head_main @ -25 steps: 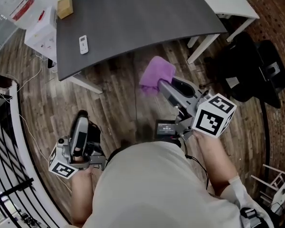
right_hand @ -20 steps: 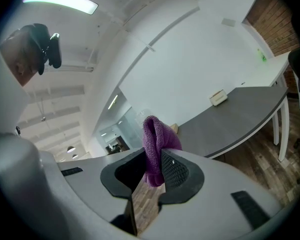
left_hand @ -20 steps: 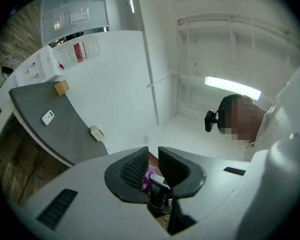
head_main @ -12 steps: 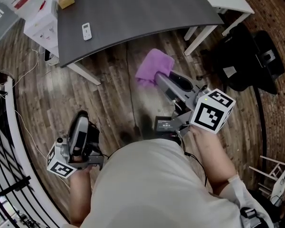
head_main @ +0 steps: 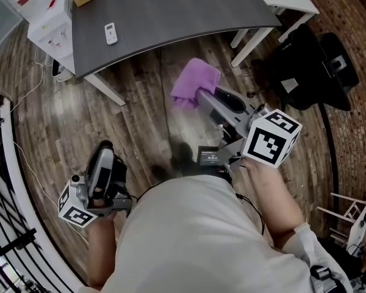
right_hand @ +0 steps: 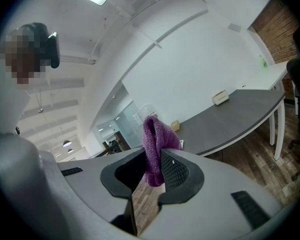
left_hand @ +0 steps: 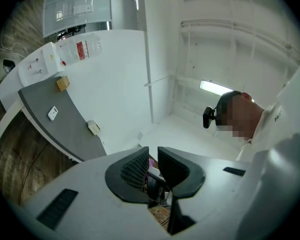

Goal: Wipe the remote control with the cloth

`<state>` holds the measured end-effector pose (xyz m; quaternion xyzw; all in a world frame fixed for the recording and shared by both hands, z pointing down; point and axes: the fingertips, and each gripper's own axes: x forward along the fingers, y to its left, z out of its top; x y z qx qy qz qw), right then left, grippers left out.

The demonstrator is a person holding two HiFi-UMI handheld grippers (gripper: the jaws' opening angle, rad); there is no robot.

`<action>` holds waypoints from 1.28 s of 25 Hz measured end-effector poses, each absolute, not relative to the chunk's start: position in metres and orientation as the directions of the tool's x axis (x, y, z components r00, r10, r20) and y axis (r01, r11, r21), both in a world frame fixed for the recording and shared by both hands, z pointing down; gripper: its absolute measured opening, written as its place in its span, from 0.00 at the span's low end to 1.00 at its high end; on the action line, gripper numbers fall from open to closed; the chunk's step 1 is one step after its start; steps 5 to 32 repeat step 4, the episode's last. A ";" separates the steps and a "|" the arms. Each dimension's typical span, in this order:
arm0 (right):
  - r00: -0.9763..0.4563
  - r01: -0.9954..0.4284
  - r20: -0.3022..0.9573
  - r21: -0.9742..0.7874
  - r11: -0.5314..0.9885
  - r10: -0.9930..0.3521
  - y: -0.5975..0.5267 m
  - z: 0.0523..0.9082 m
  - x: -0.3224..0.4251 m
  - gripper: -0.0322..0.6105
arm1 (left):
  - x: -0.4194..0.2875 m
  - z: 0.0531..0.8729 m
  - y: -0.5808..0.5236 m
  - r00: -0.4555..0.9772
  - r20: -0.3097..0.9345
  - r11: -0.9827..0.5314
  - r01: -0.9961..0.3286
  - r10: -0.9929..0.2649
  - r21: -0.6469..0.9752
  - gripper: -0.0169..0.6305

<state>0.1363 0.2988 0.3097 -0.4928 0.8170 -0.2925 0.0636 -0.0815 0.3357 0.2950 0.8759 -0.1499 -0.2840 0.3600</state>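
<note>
R gripper (right_hand: 155, 160) pinches the purple cloth (head_main: 196, 82), and most of it flops free past the jaws. L gripper (left_hand: 153, 159) is pressed together w/ nothing in it. The remote control (head_main: 111, 33) lies on the grey table (head_main: 171, 11), well apart from both grippers. Risks: the pinch looks thin, so the cloth may slip out when dragged. W/ no L hold, the light remote will prob. skid on the smooth top, maybe off the edge. Loose cloth could also bunch & miss the buttons.
</note>
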 end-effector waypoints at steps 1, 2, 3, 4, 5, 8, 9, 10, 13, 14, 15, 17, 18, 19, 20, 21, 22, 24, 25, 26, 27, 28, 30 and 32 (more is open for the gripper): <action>-0.506 -0.770 0.184 -0.538 0.344 -0.843 0.299 0.309 0.134 0.19 | -0.083 0.295 0.337 0.794 -0.393 -0.698 -0.054 -0.464 0.714 0.12; -0.505 -0.771 0.184 -0.535 0.345 -0.843 0.300 0.308 0.132 0.19 | -0.084 0.294 0.338 0.795 -0.396 -0.700 -0.050 -0.460 0.713 0.12; -0.505 -0.772 0.183 -0.533 0.346 -0.844 0.300 0.308 0.130 0.19 | -0.086 0.294 0.338 0.795 -0.398 -0.702 -0.047 -0.457 0.711 0.12; -0.504 -0.774 0.183 -0.530 0.347 -0.844 0.301 0.307 0.128 0.19 | -0.087 0.294 0.339 0.796 -0.400 -0.704 -0.045 -0.454 0.709 0.12; -0.504 -0.774 0.183 -0.530 0.347 -0.844 0.301 0.307 0.128 0.19 | -0.087 0.294 0.339 0.796 -0.400 -0.704 -0.045 -0.454 0.709 0.12; -0.504 -0.774 0.183 -0.530 0.347 -0.844 0.301 0.307 0.128 0.19 | -0.087 0.294 0.339 0.796 -0.400 -0.704 -0.045 -0.454 0.709 0.12; -0.504 -0.774 0.183 -0.530 0.347 -0.844 0.301 0.307 0.128 0.19 | -0.087 0.294 0.339 0.796 -0.400 -0.704 -0.045 -0.454 0.709 0.12; -0.504 -0.774 0.183 -0.530 0.347 -0.844 0.301 0.307 0.128 0.19 | -0.087 0.294 0.339 0.796 -0.400 -0.704 -0.045 -0.454 0.709 0.12; -0.504 -0.774 0.183 -0.530 0.347 -0.844 0.301 0.307 0.128 0.19 | -0.087 0.294 0.339 0.796 -0.400 -0.704 -0.045 -0.454 0.709 0.12; -0.504 -0.774 0.183 -0.530 0.347 -0.844 0.301 0.307 0.128 0.19 | -0.087 0.294 0.339 0.796 -0.400 -0.704 -0.045 -0.454 0.709 0.12; -0.504 -0.774 0.183 -0.530 0.347 -0.844 0.301 0.307 0.128 0.19 | -0.087 0.294 0.339 0.796 -0.400 -0.704 -0.045 -0.454 0.709 0.12; -0.504 -0.774 0.183 -0.530 0.347 -0.844 0.301 0.307 0.128 0.19 | -0.087 0.294 0.339 0.796 -0.400 -0.704 -0.045 -0.454 0.709 0.12; -0.504 -0.774 0.183 -0.530 0.347 -0.844 0.301 0.307 0.128 0.19 | -0.087 0.294 0.339 0.796 -0.400 -0.704 -0.045 -0.454 0.709 0.12; -0.504 -0.774 0.183 -0.530 0.347 -0.844 0.301 0.307 0.128 0.19 | -0.087 0.294 0.339 0.796 -0.400 -0.704 -0.045 -0.454 0.709 0.12; -0.504 -0.774 0.183 -0.530 0.347 -0.844 0.301 0.307 0.128 0.19 | -0.087 0.294 0.339 0.796 -0.400 -0.704 -0.045 -0.454 0.709 0.12; -0.504 -0.774 0.183 -0.530 0.347 -0.844 0.301 0.307 0.128 0.19 | -0.087 0.294 0.339 0.796 -0.400 -0.704 -0.045 -0.454 0.709 0.12; -0.504 -0.774 0.183 -0.530 0.347 -0.844 0.301 0.307 0.128 0.19 | -0.087 0.294 0.339 0.796 -0.400 -0.704 -0.045 -0.454 0.709 0.12; -0.504 -0.774 0.183 -0.530 0.347 -0.844 0.301 0.307 0.128 0.19 | -0.087 0.294 0.339 0.796 -0.400 -0.704 -0.045 -0.454 0.709 0.12; -0.504 -0.774 0.183 -0.530 0.347 -0.844 0.301 0.307 0.128 0.19 | -0.087 0.294 0.339 0.796 -0.400 -0.704 -0.045 -0.454 0.709 0.12; -0.504 -0.774 0.183 -0.530 0.347 -0.844 0.301 0.307 0.128 0.19 | -0.087 0.294 0.339 0.796 -0.400 -0.704 -0.045 -0.454 0.709 0.12; -0.504 -0.774 0.183 -0.530 0.347 -0.844 0.301 0.307 0.128 0.19 | -0.087 0.294 0.339 0.796 -0.400 -0.704 -0.045 -0.454 0.709 0.12; -0.504 -0.774 0.183 -0.530 0.347 -0.844 0.301 0.307 0.128 0.19 | -0.087 0.294 0.339 0.796 -0.400 -0.704 -0.045 -0.454 0.709 0.12; -0.504 -0.774 0.183 -0.530 0.347 -0.844 0.301 0.307 0.128 0.19 | -0.087 0.294 0.339 0.796 -0.400 -0.704 -0.045 -0.454 0.709 0.12; -0.504 -0.774 0.183 -0.530 0.347 -0.844 0.301 0.307 0.128 0.19 | -0.087 0.294 0.339 0.796 -0.400 -0.704 -0.045 -0.454 0.709 0.12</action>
